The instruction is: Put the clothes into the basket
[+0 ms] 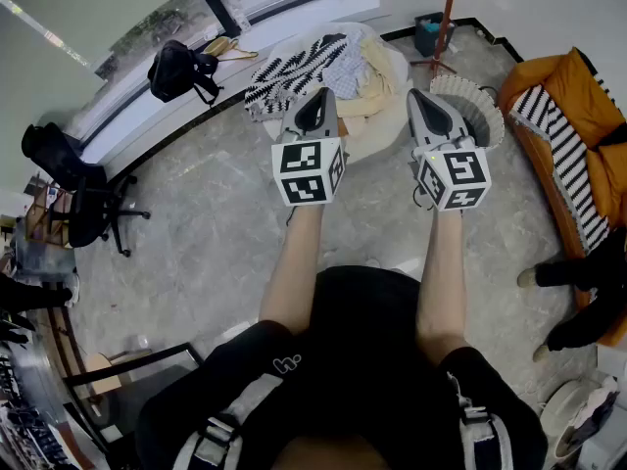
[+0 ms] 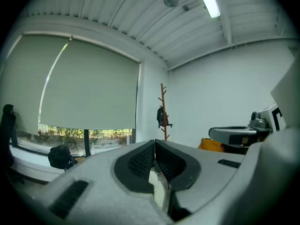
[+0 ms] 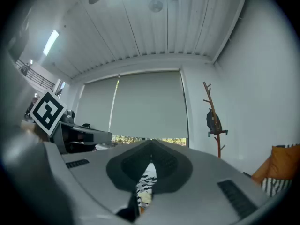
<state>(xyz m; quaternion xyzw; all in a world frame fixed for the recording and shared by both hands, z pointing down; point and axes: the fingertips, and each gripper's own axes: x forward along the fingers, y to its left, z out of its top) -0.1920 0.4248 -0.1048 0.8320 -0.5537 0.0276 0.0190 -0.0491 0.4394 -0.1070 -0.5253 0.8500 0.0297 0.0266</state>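
Note:
A heap of clothes point(image 1: 328, 67), with a black-and-white patterned piece point(image 1: 289, 76) and pale pieces, lies on a low round white table point(image 1: 392, 120) ahead of me. To its right stands a white ribbed basket point(image 1: 480, 111). My left gripper point(image 1: 318, 96) is held level in the air before the heap, shut with nothing in it. My right gripper point(image 1: 419, 96) hovers just left of the basket, also shut and empty. In the left gripper view the left gripper point(image 2: 154, 143) shows its jaws pressed together. In the right gripper view the right gripper point(image 3: 151, 144) does too, with patterned cloth point(image 3: 147, 182) glimpsed below.
An orange sofa point(image 1: 578, 86) with a striped cloth point(image 1: 563, 155) runs along the right. A person's legs point(image 1: 578, 297) stand beside it. A wooden coat stand point(image 1: 449, 18) and a blue bin point(image 1: 428, 32) are at the back. A black office chair point(image 1: 73, 199) is at left, a black bag point(image 1: 178, 69) on the sill.

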